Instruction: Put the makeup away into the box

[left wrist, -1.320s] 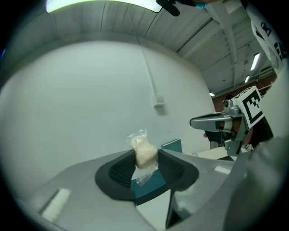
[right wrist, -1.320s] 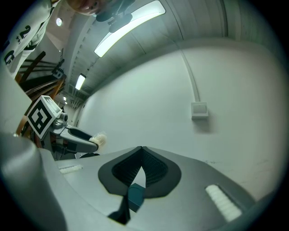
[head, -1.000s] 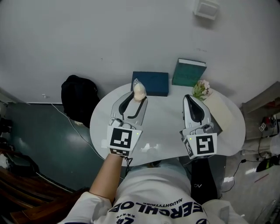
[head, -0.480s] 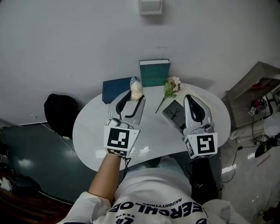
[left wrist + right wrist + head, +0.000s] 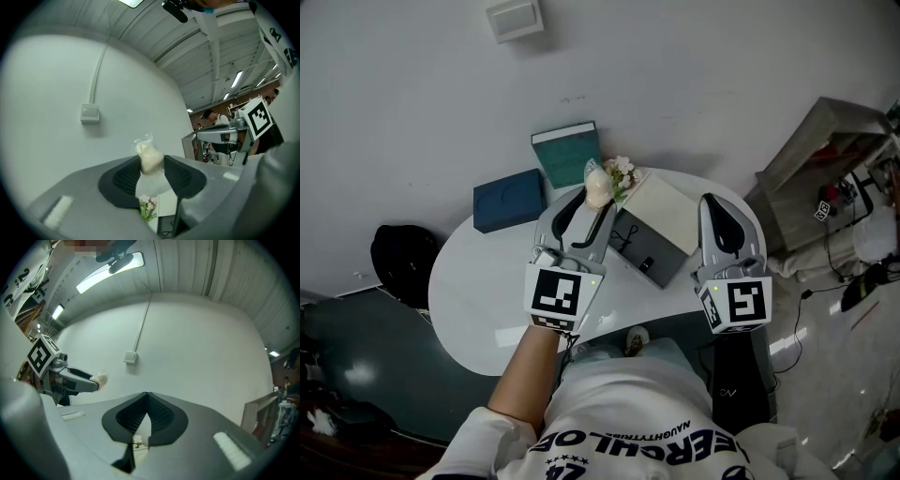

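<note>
Overhead only: 2 books [image 5: 567,155] near puff [image 5: 598,190]

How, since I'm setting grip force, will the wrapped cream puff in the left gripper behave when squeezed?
Probably soft and light: the puff looks like pale foam and sits pinched between the jaws of the left gripper. Its clear wrapper looks glossy, so it may slip. Being rounded, it might roll if dropped.

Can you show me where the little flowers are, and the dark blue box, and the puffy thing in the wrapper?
little flowers [image 5: 622,172]: head view, on the pale blossoms.
dark blue box [image 5: 508,200]: head view, middle of its top.
wrapped puff [image 5: 149,158]: left gripper view, on its cream middle.
</note>
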### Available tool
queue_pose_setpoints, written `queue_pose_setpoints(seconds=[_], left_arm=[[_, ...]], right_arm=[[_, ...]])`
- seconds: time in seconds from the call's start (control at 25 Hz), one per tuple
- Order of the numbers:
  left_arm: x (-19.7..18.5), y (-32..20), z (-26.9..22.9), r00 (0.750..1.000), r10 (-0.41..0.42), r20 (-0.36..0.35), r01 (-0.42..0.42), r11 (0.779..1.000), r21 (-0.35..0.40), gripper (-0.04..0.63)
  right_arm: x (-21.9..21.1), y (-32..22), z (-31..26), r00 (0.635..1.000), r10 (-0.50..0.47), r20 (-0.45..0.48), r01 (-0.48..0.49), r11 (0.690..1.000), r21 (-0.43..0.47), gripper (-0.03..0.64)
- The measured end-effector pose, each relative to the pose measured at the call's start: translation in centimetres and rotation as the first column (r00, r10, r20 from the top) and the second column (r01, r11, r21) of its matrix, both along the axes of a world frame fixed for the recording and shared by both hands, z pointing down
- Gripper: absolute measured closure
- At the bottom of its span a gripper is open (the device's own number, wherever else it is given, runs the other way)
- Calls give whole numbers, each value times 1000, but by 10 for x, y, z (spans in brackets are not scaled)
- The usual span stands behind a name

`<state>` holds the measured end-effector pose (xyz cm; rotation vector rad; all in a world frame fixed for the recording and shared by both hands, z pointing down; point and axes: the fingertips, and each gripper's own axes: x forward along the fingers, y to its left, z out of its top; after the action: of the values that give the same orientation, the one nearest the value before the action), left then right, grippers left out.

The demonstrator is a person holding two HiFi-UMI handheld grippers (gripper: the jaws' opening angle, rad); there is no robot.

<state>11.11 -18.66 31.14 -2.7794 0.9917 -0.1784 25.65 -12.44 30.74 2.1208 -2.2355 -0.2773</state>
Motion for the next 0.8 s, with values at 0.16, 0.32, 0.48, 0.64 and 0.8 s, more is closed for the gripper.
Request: queue_pose_setpoints(seconds=[0.16,0.32,0.48,0.64,0.8], left_arm=[[24,6,2,1000,14,-3,-14,1000,2,430],[43,9,8,999,42,-3,-42,999,-6,430],[72,20,50,992,121,30,-118,989,-86,428],[101,34,120,973,207,98,-179,954,-242,426],[119,53,189,944,284,167,-203,901,-384,426]], right_arm=[[26,6,7,1000,23,20,-23,1000,-10,588],[41,8,10,1000,29,7,-29,999,-12,588],[51,9,20,999,45,14,-44,999,-28,588],[59,11,24,998,57,18,-57,998,-35,588],[67,14,27,997,76,23,-75,996,-40,588]])
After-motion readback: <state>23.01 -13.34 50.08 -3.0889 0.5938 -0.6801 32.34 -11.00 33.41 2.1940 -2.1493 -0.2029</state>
